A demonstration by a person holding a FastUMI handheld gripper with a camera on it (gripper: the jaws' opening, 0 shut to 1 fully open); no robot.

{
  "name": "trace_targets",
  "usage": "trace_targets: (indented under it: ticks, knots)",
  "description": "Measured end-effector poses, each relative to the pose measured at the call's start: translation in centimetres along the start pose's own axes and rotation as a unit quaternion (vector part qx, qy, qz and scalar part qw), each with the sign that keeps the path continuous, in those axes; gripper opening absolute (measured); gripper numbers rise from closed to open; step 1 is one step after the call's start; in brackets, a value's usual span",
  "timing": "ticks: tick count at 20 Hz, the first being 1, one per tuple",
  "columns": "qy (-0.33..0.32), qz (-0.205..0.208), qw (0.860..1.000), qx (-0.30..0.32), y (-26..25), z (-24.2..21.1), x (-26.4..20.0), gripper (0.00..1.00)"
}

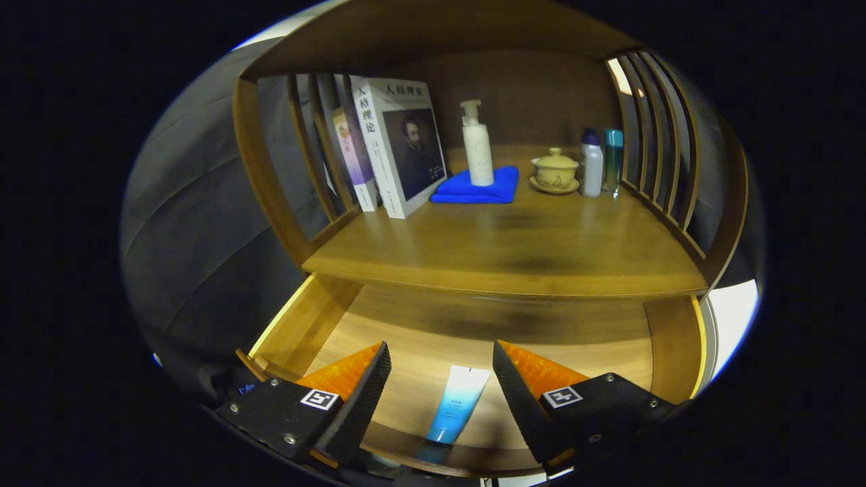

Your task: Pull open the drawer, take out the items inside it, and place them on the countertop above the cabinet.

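The wooden drawer (308, 325) stands pulled open below the countertop (514, 250). A white and blue tube (457, 404) lies flat on the drawer floor near its front wall. My gripper (441, 362) hangs over the drawer, open, with the tube in the gap between the two fingers and neither finger touching it. The tube's blue cap end points toward me and its lower tip is hidden by the drawer's front edge.
On the countertop stand books (399, 145) at the left, a white pump bottle (477, 143) on a folded blue cloth (479, 186), a lidded tea cup on a saucer (555, 170), and two small bottles (601, 162) at the right. Slatted wooden sides (659, 145) flank the shelf.
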State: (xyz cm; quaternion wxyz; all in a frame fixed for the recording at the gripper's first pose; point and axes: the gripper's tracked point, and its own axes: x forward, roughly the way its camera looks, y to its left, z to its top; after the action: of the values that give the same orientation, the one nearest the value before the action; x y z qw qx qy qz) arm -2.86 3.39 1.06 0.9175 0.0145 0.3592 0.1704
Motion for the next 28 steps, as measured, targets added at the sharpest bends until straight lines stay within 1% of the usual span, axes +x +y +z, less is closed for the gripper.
trace_targets:
  ticks: [2,4,7,8,10,15,21,22,25,28]
  knots:
    - [0.034,0.0,0.999,0.014,-0.4,-1.4,1.1,0.93]
    - [0.082,0.007,0.996,0.02,-0.4,-3.4,1.9,0.94]
    - [0.128,0.012,0.992,0.011,-0.5,-5.5,2.9,0.94]
    - [0.138,0.008,0.99,0.006,-0.9,-6.0,3.2,0.94]
    - [0.148,-0.002,0.989,0.004,-1.5,-6.4,4.0,0.94]
    - [0.202,-0.015,0.979,0.011,-2.9,-8.1,4.9,0.94]
    - [0.241,-0.03,0.97,-0.016,-3.5,-9.7,4.8,0.93]
    - [0.249,-0.028,0.968,-0.013,-3.5,-10.0,4.8,0.91]
    - [0.263,-0.024,0.965,-0.001,-3.5,-10.4,5.0,0.9]
    - [0.274,-0.026,0.961,-0.006,-3.5,-10.7,5.1,0.89]
